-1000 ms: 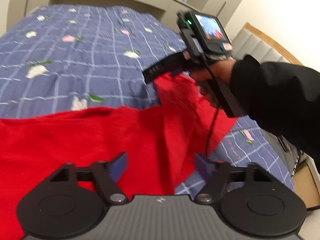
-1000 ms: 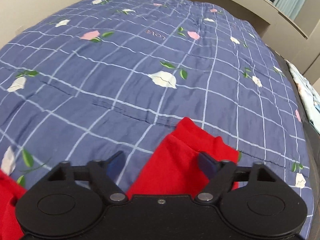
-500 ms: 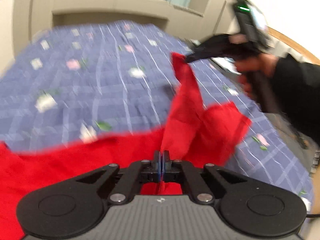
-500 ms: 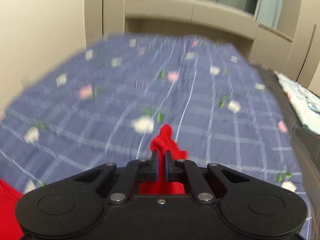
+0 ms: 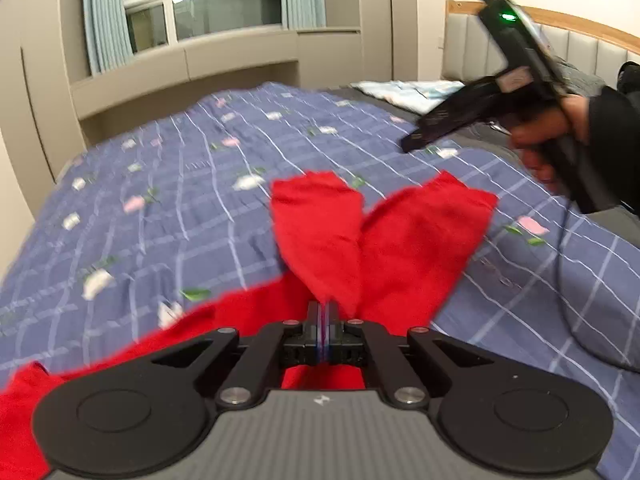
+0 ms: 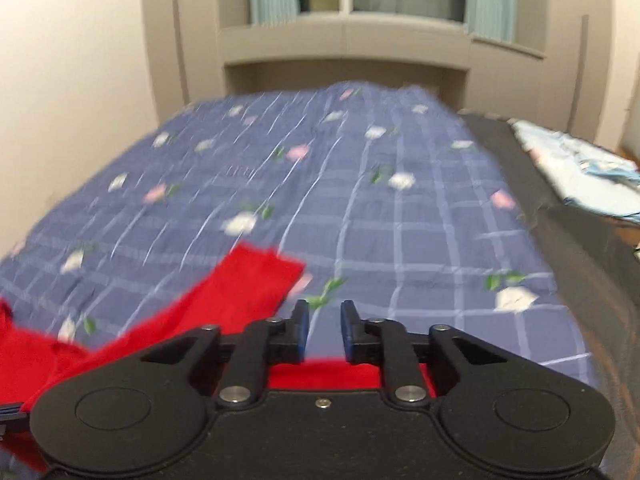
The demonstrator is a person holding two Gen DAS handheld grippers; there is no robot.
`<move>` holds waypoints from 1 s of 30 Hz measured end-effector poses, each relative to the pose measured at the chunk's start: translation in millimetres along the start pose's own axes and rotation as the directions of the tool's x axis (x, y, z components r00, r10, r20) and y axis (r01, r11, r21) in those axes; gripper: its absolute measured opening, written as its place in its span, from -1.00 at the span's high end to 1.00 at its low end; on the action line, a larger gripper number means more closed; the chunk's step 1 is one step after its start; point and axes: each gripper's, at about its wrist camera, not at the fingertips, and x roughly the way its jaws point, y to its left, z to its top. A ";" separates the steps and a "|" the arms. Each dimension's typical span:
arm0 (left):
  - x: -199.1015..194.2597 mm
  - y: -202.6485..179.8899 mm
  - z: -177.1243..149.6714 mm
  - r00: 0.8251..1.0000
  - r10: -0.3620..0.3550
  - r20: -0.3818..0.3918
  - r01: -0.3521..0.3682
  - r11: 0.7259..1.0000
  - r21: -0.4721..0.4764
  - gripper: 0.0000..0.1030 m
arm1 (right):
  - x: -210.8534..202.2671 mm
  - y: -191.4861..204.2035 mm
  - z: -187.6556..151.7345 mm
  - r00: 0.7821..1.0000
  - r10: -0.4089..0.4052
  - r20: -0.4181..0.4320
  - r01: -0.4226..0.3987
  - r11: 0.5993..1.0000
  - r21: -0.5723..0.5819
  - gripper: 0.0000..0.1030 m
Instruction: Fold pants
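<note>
Nothing legible anywhere. The blue checked bedspread (image 5: pixel 168 208) carries a short dark printed word at about ten o'clock, but it is smeared past reading. The left gripper (image 5: pixel 323 320) body shows a small pale emblem, no letters. The right gripper (image 5: pixel 416 140) bears a label, unreadable too.

The left tool (image 5: pixel 323 312) has its fingers pressed together, pinching red cloth, and it points downward at a slant. The right tool (image 6: pixel 323 326) has just been opening: a narrow gap stands between its blue-padded fingers (image 6: pixel 301 328), and nothing is between them. In the left wrist view the right tool (image 5: pixel 412 142) is held raised at the upper right, tilted with its tips to the left. A hand (image 5: pixel 548 140) in a black sleeve (image 5: pixel 612 144) grips its handle.
</note>
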 end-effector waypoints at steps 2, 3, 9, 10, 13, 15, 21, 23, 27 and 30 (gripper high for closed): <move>2.1 -3.1 -6.4 1.000 -0.011 -0.015 0.011 1.000 -0.001 1.00 | 12.1 17.1 -2.8 1.000 0.020 -0.024 -0.021 0.999 -0.036 0.52; 2.4 -2.1 -9.3 1.000 -0.017 -0.020 0.017 1.000 -0.006 1.00 | 19.6 28.0 -1.4 0.999 0.031 -0.032 -0.033 0.998 -0.056 0.42; 1.9 3.6 -15.7 0.999 -0.041 -0.034 0.039 0.998 -0.053 1.00 | 78.8 91.5 21.4 0.992 0.086 -0.089 -0.097 0.986 -0.133 -0.07; 2.0 4.3 -16.0 0.998 -0.042 -0.035 0.040 0.998 -0.057 1.00 | 90.2 101.9 25.6 0.991 0.086 -0.105 -0.101 0.985 -0.142 -0.12; 3.4 6.2 -15.5 0.998 -0.048 -0.038 0.045 0.997 -0.070 1.00 | 117.9 127.2 32.4 0.985 0.069 -0.159 -0.094 0.983 -0.159 -0.21; 4.0 6.5 -14.8 0.998 -0.050 -0.040 0.047 0.996 -0.073 1.00 | 136.6 140.7 34.6 0.981 0.034 -0.189 -0.069 0.981 -0.180 -0.30; 1.8 6.3 -14.4 0.998 -0.047 -0.037 0.044 0.996 -0.074 1.00 | 158.7 147.9 28.2 0.965 -0.080 -0.251 0.021 0.973 -0.230 1.00; 0.3 6.9 -13.6 0.999 -0.032 -0.036 0.030 0.997 -0.069 1.00 | 148.9 136.3 29.7 0.973 -0.057 -0.223 0.012 0.981 -0.195 1.00; -5.1 4.0 -8.8 0.999 0.022 -0.024 -0.022 0.999 -0.039 1.00 | 100.6 101.0 39.3 0.997 -0.033 -0.074 0.025 0.994 -0.110 1.00; -8.5 -4.0 -6.7 0.998 0.065 -0.002 -0.065 0.998 0.021 1.00 | 47.5 63.1 37.3 0.998 -0.031 0.062 0.031 1.000 -0.001 1.00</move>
